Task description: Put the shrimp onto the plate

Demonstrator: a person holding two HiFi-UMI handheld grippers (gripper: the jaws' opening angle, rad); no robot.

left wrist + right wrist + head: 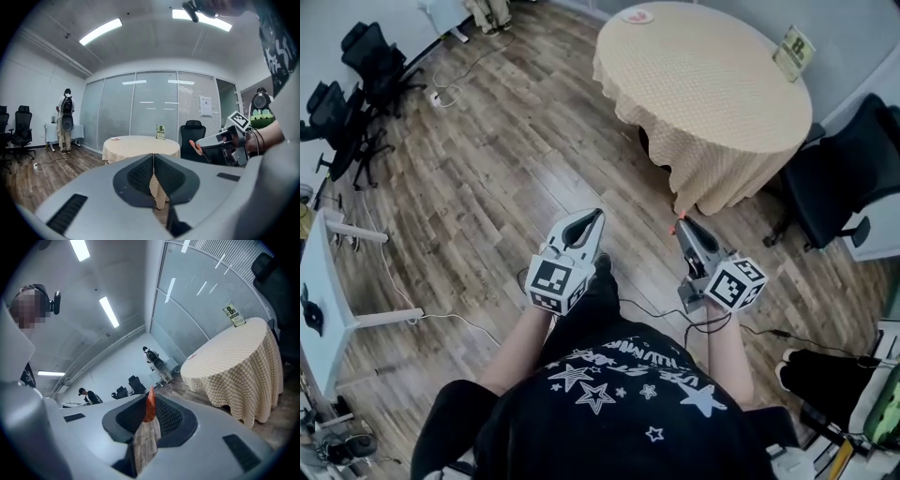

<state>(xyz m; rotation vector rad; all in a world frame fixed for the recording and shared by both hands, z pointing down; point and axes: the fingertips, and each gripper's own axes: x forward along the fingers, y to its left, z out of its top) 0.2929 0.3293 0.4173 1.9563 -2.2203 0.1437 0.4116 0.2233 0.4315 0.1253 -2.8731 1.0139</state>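
Observation:
An orange-red shrimp (150, 405) is pinched between the jaws of my right gripper (151, 397), its tip sticking out past them. In the head view that gripper (679, 226) hovers over the wooden floor, just short of the round table (703, 84) with its beige checked cloth. A small pale plate (637, 16) lies at the table's far edge and also shows as plate (115, 138) and plate (192, 356). My left gripper (597, 218) is held beside the right one, jaws shut and empty (153, 157). From it I see the shrimp (198, 147).
A sign card (794, 52) stands on the table's right side. A black office chair (848, 178) sits right of the table, more chairs (356, 94) far left. A white desk (323, 300) and floor cables (441, 94) lie left. A person (65, 119) stands in the background.

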